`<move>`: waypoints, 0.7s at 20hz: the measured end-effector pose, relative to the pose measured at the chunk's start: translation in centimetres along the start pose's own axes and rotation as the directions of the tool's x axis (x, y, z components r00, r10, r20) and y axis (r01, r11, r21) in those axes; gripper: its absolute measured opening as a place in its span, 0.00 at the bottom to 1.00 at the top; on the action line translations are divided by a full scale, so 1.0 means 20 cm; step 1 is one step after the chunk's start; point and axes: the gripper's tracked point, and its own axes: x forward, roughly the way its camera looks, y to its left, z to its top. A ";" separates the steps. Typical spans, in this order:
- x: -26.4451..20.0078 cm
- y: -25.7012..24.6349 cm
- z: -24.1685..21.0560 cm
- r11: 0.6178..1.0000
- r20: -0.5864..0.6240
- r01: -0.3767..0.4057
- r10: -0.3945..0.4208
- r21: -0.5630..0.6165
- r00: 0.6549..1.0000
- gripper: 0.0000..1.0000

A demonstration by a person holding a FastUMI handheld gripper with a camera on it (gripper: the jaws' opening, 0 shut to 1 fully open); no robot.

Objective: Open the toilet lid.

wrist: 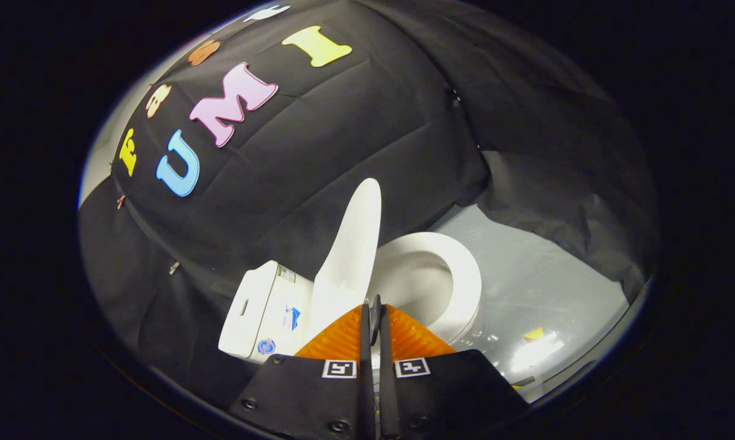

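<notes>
Just beyond the closed tool (374, 318), toilet lid (352, 256) stands raised.

Glossy grey floor (526, 275) bearing a white toilet (281, 311) and small yellow scrap (533, 333).

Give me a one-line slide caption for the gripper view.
Hand-held gripper shut, fingers together before the raised toilet lid, seat and bowl exposed.

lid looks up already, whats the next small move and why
Probably ease the gripper straight back. The white oval plastic toilet lid stands raised beside the white tank, the white seat ring is exposed, and the fingers sit closed together, apparently pinching the lid's lower edge.
</notes>
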 end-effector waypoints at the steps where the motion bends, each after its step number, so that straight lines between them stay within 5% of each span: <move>1: -0.01 0.04 0.01 1.000 0.007 0.009 -0.009 -0.017 1.000 0.08; 14: -0.11 0.51 0.05 0.981 0.062 0.065 -0.054 -0.184 0.997 0.09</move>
